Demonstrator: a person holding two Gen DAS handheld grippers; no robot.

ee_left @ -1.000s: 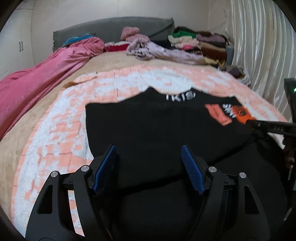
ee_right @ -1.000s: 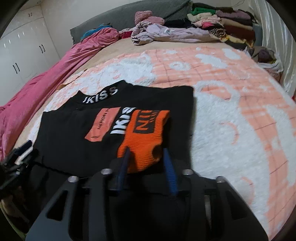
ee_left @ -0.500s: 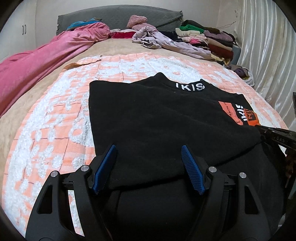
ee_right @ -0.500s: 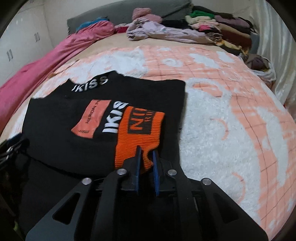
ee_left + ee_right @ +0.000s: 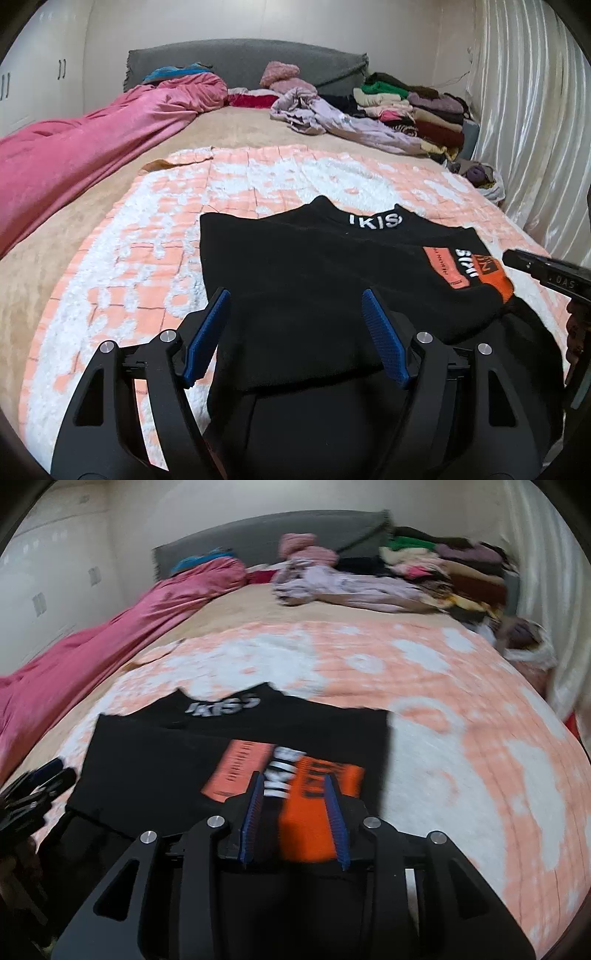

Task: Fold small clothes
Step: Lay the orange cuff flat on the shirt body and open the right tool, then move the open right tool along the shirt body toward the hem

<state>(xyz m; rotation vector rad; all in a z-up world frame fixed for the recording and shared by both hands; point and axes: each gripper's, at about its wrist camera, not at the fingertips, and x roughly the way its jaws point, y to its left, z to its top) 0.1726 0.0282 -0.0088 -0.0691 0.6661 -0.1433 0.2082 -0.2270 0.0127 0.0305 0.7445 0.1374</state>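
Now the folded black knit sweater with orange patches (image 5: 295, 280) lay on the bed's peach-and-white blanket (image 5: 147, 266). Left claw (image 5: 295, 336) gaped wide above its near hem, gripping nothing. Right claw (image 5: 293, 814) stood parted, empty, astride the orange cuff (image 5: 314, 812).

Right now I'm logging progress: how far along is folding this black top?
The black top lies on the blanket with its orange cuff folded in. Both the left gripper and right gripper are open, gripping nothing. The lower part looks unfolded.
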